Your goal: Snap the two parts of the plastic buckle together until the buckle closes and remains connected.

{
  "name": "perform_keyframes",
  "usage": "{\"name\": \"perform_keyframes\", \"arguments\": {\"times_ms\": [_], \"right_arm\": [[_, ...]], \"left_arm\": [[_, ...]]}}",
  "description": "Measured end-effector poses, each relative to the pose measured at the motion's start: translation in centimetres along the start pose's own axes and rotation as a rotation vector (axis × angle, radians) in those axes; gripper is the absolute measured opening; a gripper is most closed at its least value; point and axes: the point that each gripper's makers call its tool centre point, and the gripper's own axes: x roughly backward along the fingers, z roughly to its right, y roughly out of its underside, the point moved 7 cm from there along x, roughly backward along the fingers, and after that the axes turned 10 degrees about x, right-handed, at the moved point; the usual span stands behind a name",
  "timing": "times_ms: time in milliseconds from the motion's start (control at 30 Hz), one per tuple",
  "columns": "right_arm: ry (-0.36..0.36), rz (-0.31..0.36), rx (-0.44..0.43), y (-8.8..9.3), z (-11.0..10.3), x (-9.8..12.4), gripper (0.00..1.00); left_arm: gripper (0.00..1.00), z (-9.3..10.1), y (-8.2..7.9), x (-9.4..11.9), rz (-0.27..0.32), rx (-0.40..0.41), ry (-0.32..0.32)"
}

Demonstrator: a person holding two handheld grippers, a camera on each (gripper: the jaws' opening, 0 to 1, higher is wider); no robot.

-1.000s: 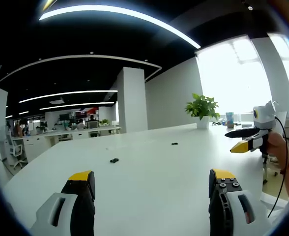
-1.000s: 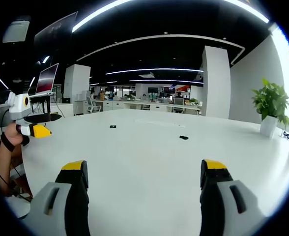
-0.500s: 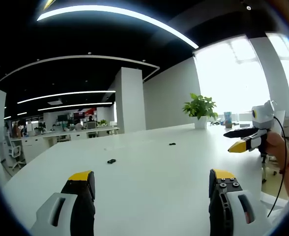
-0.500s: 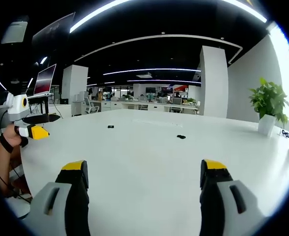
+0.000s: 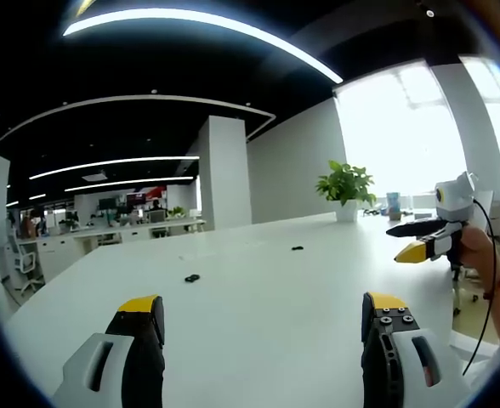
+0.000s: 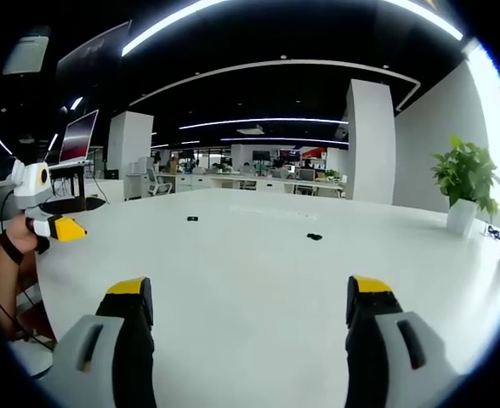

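Wide white table (image 5: 258, 297), bare but for two small dark buckle parts (image 5: 191, 277) (image 5: 297, 248), well apart near its middle, neither touched. Left claw (image 5: 263, 319) and right claw (image 6: 250, 302), both spread wide and empty, poised low at the near edge, probably ready to reach.

We hold the left gripper (image 5: 263, 327) jaws wide apart over the white table (image 5: 258, 293); two buckle parts (image 5: 191, 277) (image 5: 297, 248) lie far ahead, apart; right gripper (image 5: 420, 240) hovers off right.
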Motion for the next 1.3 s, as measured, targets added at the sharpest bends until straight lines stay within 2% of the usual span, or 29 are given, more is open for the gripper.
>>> {"name": "perform_keyframes", "arguments": {"times_ms": [267,400,1300], "right_arm": [[0.002,-0.002,-0.01,0.0,0.1,-0.1,0.94],[0.001,-0.004,-0.005,0.0,0.1,-0.1,0.96],[-0.022,-0.01,0.04,-1.0,0.2,-1.2,0.97]], "left_arm": [[0.99,0.1,-0.4,-0.2,0.015,-0.008,0.004],[0.99,0.1,-0.2,-0.3,-0.001,-0.01,0.008],[0.99,-0.2,-0.3,-1.2,-0.018,-0.019,0.02]]}}
